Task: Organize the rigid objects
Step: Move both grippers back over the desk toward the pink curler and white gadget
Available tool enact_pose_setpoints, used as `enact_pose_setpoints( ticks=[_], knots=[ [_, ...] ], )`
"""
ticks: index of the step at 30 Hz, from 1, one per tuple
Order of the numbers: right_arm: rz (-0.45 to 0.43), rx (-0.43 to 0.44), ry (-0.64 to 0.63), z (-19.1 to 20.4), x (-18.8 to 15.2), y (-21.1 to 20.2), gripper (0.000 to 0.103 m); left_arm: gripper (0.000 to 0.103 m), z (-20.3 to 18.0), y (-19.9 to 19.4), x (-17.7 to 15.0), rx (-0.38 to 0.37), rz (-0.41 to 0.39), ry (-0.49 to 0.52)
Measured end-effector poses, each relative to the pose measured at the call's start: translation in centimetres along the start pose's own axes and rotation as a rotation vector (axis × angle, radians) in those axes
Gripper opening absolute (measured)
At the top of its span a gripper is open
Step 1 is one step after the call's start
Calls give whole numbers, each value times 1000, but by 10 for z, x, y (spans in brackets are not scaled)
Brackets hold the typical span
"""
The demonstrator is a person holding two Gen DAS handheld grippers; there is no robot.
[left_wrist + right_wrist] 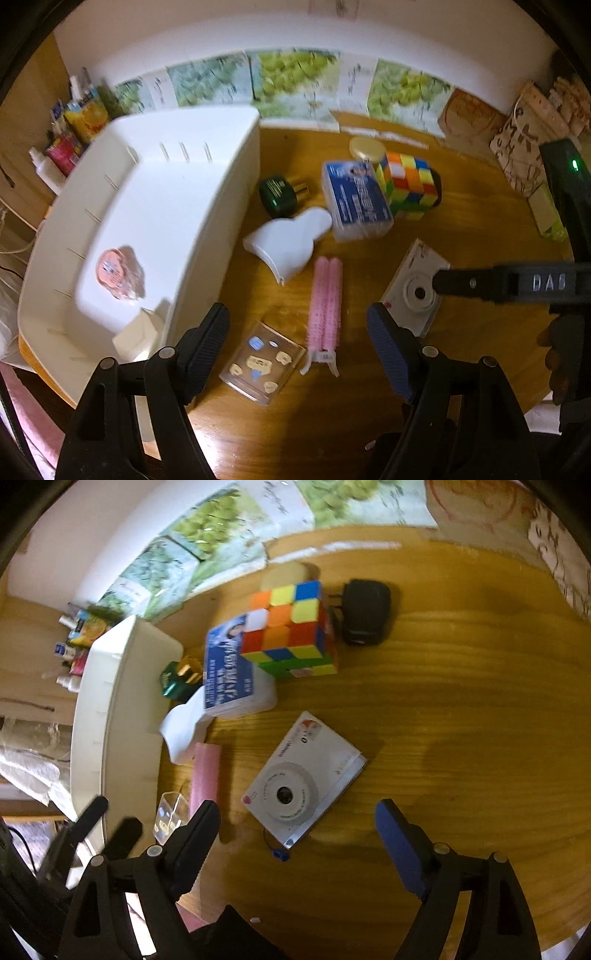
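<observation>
On the wooden desk (461, 229) beside the white bin (155, 221) lie the loose things — a white camera (301, 781), a pink hair roller (325, 302), a clear case of small charms (260, 363), a colourful puzzle cube (291, 627) and a blue-labelled box (356, 199). The left claw (298, 341) hangs spread above the case and roller, pinching nothing. The right claw (297, 834) is spread too — empty, just over the camera. A pink-lidded cup (112, 271) sits inside the bin.

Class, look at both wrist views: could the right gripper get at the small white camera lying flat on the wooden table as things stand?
Probably yes. The right gripper is open with the small white camera just beyond its fingertips, and nothing lies between them.
</observation>
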State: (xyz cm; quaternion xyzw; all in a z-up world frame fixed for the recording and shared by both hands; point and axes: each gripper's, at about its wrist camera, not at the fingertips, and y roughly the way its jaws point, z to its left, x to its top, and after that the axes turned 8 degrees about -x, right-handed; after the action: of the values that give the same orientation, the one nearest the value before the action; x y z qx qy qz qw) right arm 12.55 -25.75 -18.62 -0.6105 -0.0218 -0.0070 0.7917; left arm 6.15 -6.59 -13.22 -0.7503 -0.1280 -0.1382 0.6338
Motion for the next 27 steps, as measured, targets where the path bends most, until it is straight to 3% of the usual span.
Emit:
enact_pose_setpoints(
  ticks=[9, 18, 27],
  knots=[
    [85, 33, 101, -16, 9, 21, 86, 79, -6, 30, 2, -17, 118, 16],
    [110, 11, 131, -23, 18, 30, 86, 80, -5, 60, 7, -4, 231, 5],
    [130, -41, 134, -29, 26, 35, 86, 80, -10, 71, 16, -12, 246, 5]
  ],
)
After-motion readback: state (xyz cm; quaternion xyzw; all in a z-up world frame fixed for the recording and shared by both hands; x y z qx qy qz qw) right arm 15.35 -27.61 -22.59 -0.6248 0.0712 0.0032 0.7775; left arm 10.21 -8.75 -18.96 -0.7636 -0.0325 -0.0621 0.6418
